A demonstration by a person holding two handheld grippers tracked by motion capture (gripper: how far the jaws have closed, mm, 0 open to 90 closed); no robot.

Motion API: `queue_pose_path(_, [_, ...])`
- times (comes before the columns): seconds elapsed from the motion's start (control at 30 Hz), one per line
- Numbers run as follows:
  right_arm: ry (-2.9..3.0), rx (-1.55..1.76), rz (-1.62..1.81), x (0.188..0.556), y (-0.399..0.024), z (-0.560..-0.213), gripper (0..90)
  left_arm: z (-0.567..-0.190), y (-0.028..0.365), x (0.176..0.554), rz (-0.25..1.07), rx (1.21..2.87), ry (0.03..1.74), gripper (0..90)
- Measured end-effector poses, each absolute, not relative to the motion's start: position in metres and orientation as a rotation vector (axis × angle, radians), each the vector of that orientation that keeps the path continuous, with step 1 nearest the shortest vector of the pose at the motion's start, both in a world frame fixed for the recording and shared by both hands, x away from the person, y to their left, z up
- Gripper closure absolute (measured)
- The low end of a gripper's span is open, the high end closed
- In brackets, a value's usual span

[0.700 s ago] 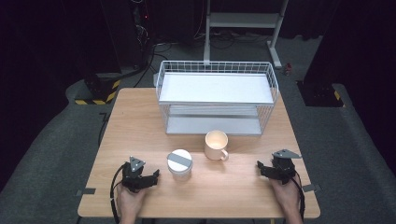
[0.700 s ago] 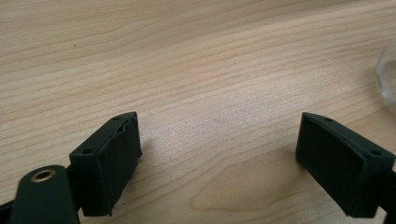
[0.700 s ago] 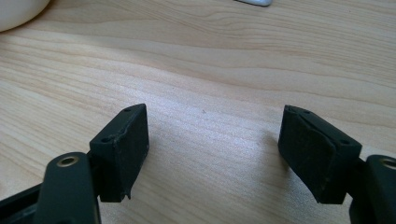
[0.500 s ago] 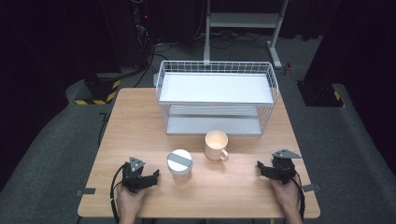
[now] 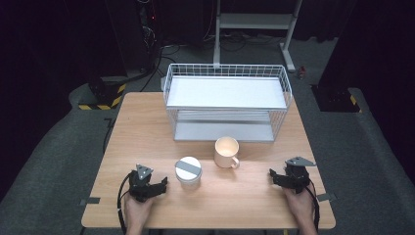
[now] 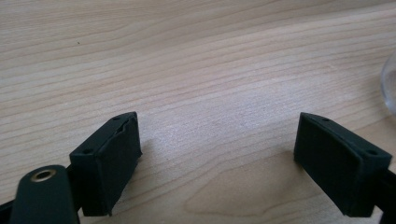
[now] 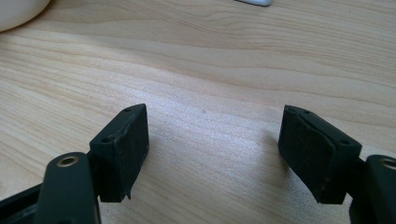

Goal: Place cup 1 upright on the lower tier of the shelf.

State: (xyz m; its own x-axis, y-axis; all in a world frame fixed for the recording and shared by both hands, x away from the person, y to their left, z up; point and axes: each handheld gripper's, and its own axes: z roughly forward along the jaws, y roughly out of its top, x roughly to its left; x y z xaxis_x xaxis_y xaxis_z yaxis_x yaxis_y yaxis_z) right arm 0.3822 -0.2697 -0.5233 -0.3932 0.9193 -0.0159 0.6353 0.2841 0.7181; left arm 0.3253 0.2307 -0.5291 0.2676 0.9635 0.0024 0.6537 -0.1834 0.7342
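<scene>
My left gripper point(image 5: 157, 184) rests on the wooden table point(image 5: 147, 127) near its front left, open, with bare wood between its jaws point(image 6: 217, 144). Just to its right stands a white lidded jar point(image 5: 188, 172) with a grey stripe across the lid; its glassy edge point(image 6: 390, 79) shows at the right of the left gripper view. A cream mug point(image 5: 227, 152) stands behind and right of the jar, handle toward the front right. My right gripper point(image 5: 275, 176) lies near the front right edge, open, nothing between its jaws point(image 7: 212, 140). The mug's rim point(image 7: 18, 11) sits at the top left of the right gripper view.
A white wire rack point(image 5: 226, 100) with two shelves stands at the back of the table. Beyond the table are a metal stand point(image 5: 254, 22) and dark floor with cables. Open wood lies between the two grippers along the front.
</scene>
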Motion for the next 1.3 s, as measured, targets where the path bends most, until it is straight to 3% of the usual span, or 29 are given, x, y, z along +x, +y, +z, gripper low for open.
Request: queue_pose_path(1.3, [2.129, 1.395, 0.889, 0.382, -0.27, -0.523, 25.0, -0.517, 0.235, 0.3, 0.562, 1.891, 1.393, 15.0])
